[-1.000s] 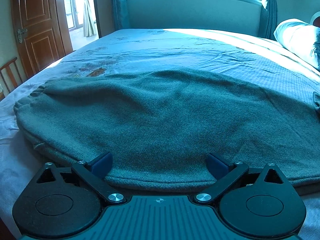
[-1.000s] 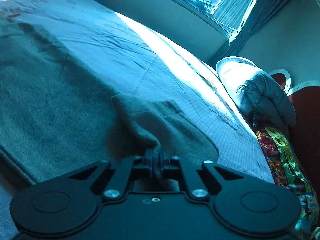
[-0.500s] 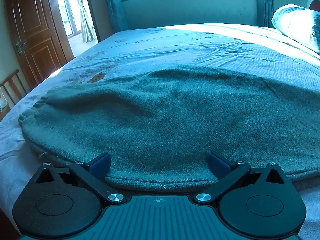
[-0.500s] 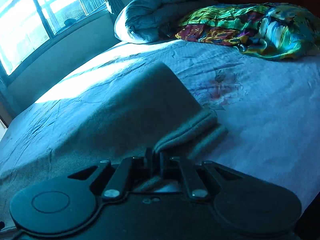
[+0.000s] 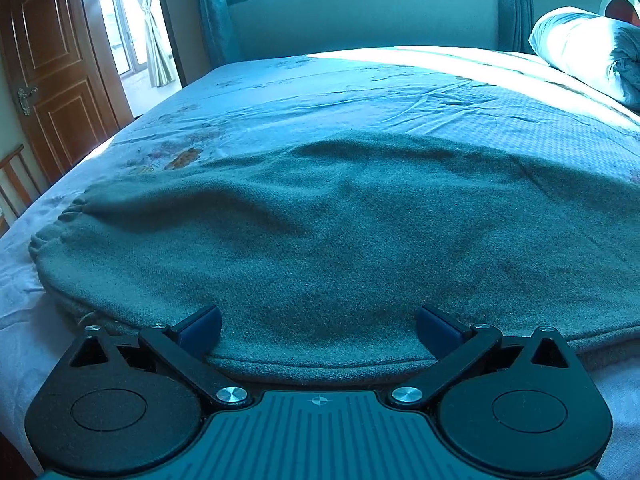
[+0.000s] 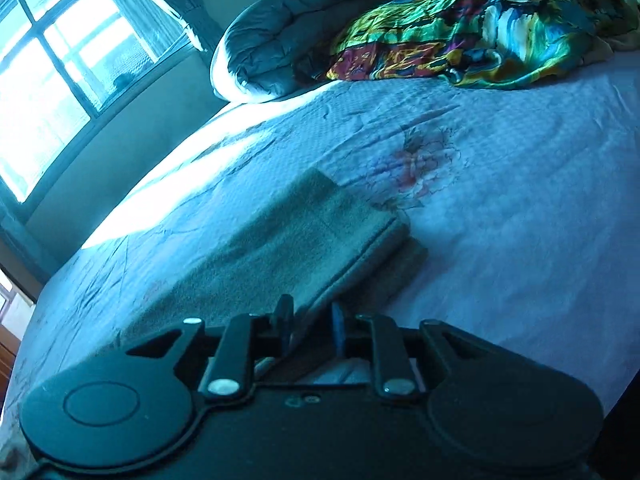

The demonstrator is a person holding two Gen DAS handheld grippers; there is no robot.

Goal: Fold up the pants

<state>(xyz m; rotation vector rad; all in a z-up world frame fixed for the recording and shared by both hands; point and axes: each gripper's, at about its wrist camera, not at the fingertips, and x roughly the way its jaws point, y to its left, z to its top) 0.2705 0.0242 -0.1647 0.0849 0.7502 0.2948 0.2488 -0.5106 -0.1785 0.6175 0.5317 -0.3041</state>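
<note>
Leg end swung over; pants doubled (grey, fleecy).

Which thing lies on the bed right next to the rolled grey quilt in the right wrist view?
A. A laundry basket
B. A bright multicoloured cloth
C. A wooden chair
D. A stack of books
B: the bright multicoloured cloth lies bunched against the rolled grey quilt at the far end of the bed, beyond the pants.
</note>
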